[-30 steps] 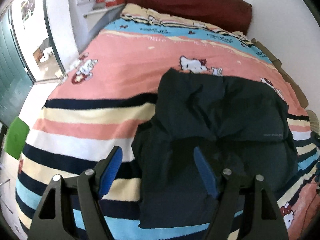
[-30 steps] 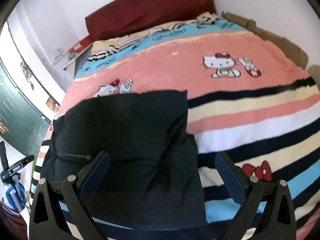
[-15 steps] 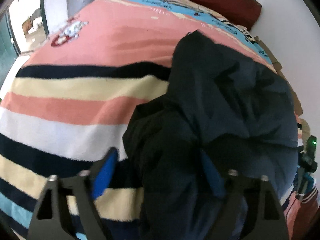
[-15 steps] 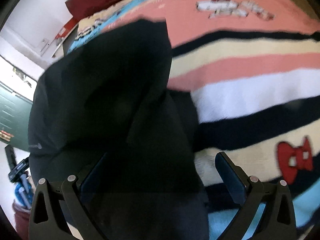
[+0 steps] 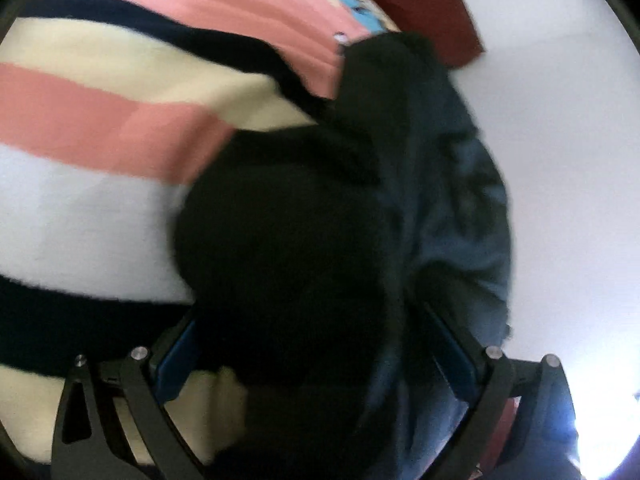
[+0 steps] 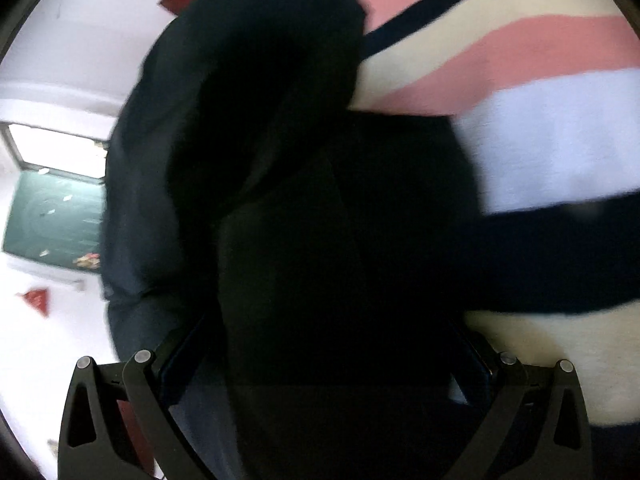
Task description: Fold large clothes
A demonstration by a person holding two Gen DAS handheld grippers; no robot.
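Dark navy jacket (image 5: pixel 304 240) bunched on the bed, over a striped fleece blanket (image 5: pixel 100 120) in pink, cream, white and navy bands. Both frames blurred and close in.

Left wrist view: left tongs (image 5: pixel 316 356) spread wide, blue pads (image 5: pixel 176 364) showing on the inner faces. A black fold of the jacket bulging up into the gap between the two fingers, filling most of it; pads not seen pressing on the cloth, though whether the right-hand pad touches it cannot be told through the blur. Lighter navy part of the jacket rising along the right side, past the right-hand finger. Blanket to the left and under the left-hand finger. Dark red headboard (image 5: pixel 424 4) at the top, white wall (image 5: pixel 560 160) on the right.

Right wrist view: right tongs (image 6: pixel 324 364) also spread wide. Jacket (image 6: pixel 280 200) filling the centre from top to bottom, its dark mass lying between and just ahead of both fingers, the pads largely lost in shadow. No pinch visible. Jacket edge overlapping the left-hand finger; striped blanket (image 6: pixel 540 128) beside and beneath the right-hand finger. Green door (image 6: pixel 52 216) and bright floor off to the left, beyond the bed's edge.
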